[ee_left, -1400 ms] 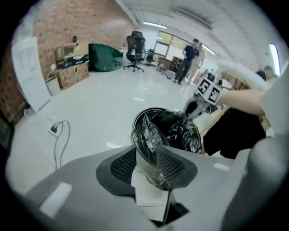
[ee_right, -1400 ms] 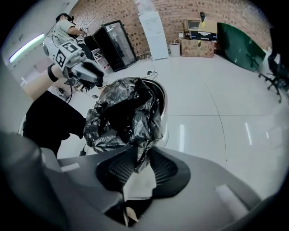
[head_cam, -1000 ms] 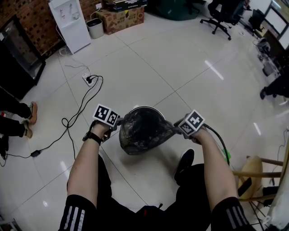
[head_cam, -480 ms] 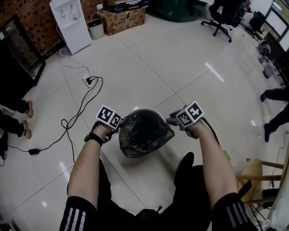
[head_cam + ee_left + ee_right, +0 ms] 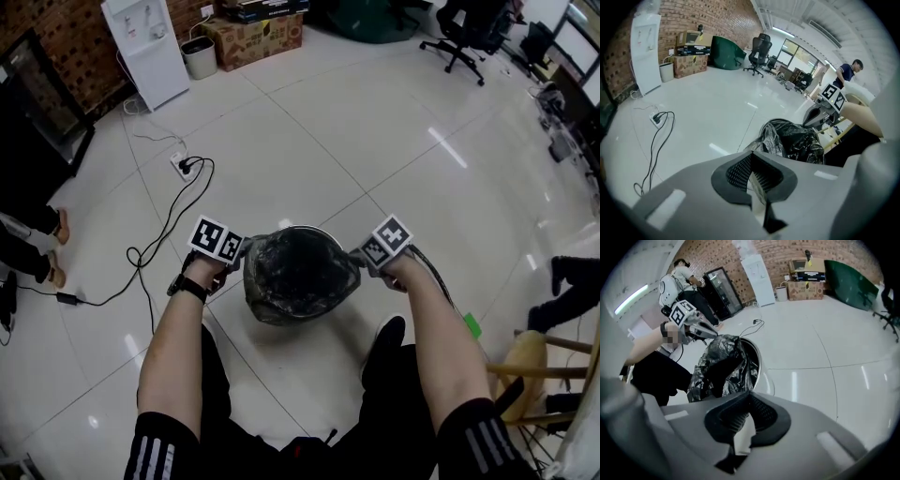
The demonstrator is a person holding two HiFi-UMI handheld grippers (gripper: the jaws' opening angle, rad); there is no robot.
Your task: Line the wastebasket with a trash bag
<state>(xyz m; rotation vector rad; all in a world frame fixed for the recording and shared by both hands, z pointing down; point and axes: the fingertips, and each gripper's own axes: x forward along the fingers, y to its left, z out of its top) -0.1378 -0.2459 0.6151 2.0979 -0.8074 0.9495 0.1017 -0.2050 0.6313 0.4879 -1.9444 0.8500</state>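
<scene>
A round wastebasket (image 5: 302,228) with a pale rim stands on the floor between my two arms. A crumpled black trash bag (image 5: 295,277) fills its mouth and hangs over its sides. My left gripper (image 5: 241,251) is at the bag's left edge, shut, with the film running into its tips. My right gripper (image 5: 357,255) is shut the same way on the right edge. In the left gripper view the bag (image 5: 792,140) lies just past the closed left gripper (image 5: 751,153). In the right gripper view the bag (image 5: 719,369) and basket rim (image 5: 758,364) sit just beyond the shut right gripper (image 5: 745,394).
A power strip with a black cable (image 5: 183,167) lies on the tiles to the left. A white dispenser (image 5: 145,47), a small bin (image 5: 198,58) and a cardboard box (image 5: 251,37) stand at the back. A wooden stool (image 5: 534,366) is at the right, with my shoe (image 5: 382,339) beside the basket.
The bag bulged toward me a second ago; it now sits rounder and more evenly over the basket. Both grippers have shifted slightly along its edges. A bystander's feet moved at the right.
</scene>
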